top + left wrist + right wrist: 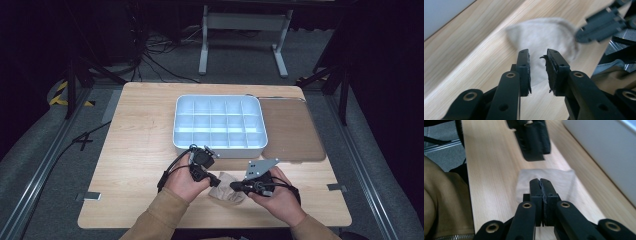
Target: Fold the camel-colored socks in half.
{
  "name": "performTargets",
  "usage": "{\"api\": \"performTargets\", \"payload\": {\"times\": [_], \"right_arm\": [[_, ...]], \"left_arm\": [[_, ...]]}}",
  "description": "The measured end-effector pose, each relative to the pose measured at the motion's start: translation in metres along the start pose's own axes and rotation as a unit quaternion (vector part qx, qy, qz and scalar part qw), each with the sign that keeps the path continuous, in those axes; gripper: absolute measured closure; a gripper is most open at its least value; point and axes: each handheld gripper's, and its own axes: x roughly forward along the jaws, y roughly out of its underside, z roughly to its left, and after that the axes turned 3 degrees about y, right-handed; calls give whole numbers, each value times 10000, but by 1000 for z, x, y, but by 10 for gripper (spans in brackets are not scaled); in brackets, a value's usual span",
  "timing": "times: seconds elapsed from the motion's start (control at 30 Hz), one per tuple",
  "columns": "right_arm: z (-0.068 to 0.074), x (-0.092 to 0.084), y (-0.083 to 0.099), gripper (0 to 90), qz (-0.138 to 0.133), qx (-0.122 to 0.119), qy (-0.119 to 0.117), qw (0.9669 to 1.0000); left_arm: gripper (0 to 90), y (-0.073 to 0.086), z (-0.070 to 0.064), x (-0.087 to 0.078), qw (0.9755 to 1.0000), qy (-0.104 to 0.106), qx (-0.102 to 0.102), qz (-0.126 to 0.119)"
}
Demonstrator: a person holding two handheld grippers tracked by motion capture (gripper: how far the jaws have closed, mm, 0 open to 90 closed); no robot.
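Note:
A small beige cloth (pixel 226 193) lies crumpled on the wooden table (pixel 140 150) near its front edge, between both hands. My left gripper (pixel 216 179) is at the cloth's left edge. Its jaws stand a little apart in the left gripper view, and the left gripper (pixel 537 53) is open over the cloth (pixel 541 32). My right gripper (pixel 234 186) points left from the cloth's right side. In the right gripper view the right gripper (pixel 540 181) is shut, pads pressed together just above the cloth (pixel 561 180), with no fabric visible between them.
A white compartment tray (pixel 218 145) stands mid-table just beyond the hands, its cells looking empty. A brown translucent lid (pixel 292 130) lies flat to its right. Bare wood stretches left of the tray. A person's forearms enter from the bottom edge.

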Motion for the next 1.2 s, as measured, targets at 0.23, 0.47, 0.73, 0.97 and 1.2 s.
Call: {"api": "performTargets", "payload": {"times": [0.23,0.47,0.73,0.97,1.2], "right_arm": [[2,16,2,891,203,-34,-71,9998],[-4,12,12,879,428,67,51,9990],[-13,12,26,867,568,227,153,9980],[-19,16,32,884,534,148,45,9985],[-17,16,32,888,542,37,81,9985]], "left_arm": [[805,5,5,14,9994,149,1,304],[823,1,-2,30,9962,493,159,698],[822,-5,-9,40,9926,745,258,918],[831,-14,-7,28,9967,787,183,115],[841,-25,-5,37,9967,554,201,-565]]}}
